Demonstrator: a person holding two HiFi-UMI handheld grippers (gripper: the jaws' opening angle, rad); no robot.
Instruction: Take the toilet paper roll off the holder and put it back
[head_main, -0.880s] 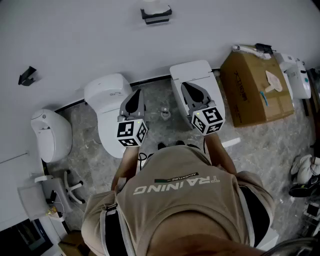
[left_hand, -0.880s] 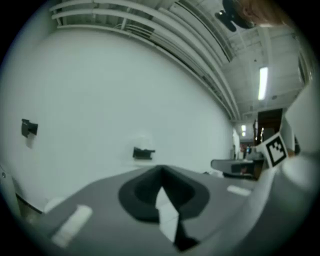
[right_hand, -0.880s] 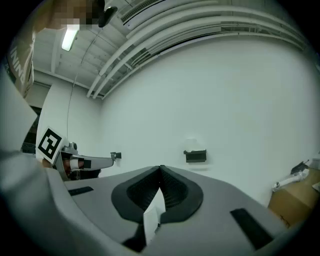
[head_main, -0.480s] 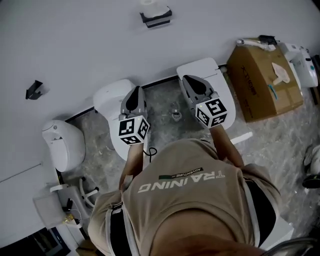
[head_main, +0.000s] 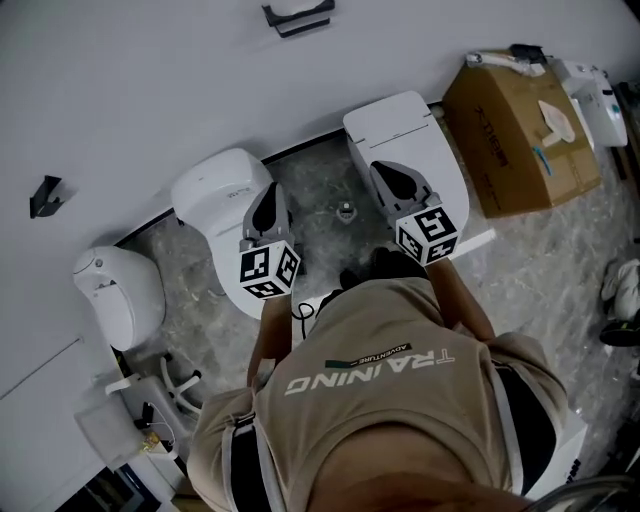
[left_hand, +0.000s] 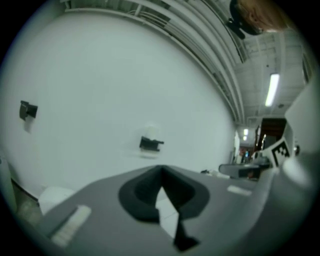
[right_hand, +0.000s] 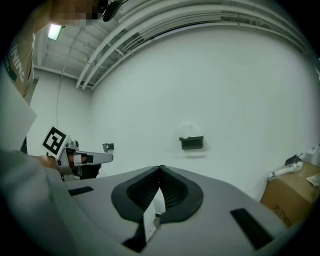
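1. Shirt (head_main: 370, 370): printed "TRAINING", with a smaller "ADVENTURE".
2. Box (head_main: 520, 110): its print is illegible.
3. Ceiling lamp (left_hand: 272, 90): seen in the gripper views only. Floor (head_main: 330, 190): seen in the head view.
4. Roll (right_hand: 188, 131): on the wall holder (right_hand: 191, 142), well apart from both grippers.
5. Left gripper (left_hand: 161, 172): jaws together, empty.
6. Right gripper (right_hand: 160, 170): jaws together, empty.

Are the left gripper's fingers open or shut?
Shut. On the left gripper the fingers meet at their tips, holding nothing.
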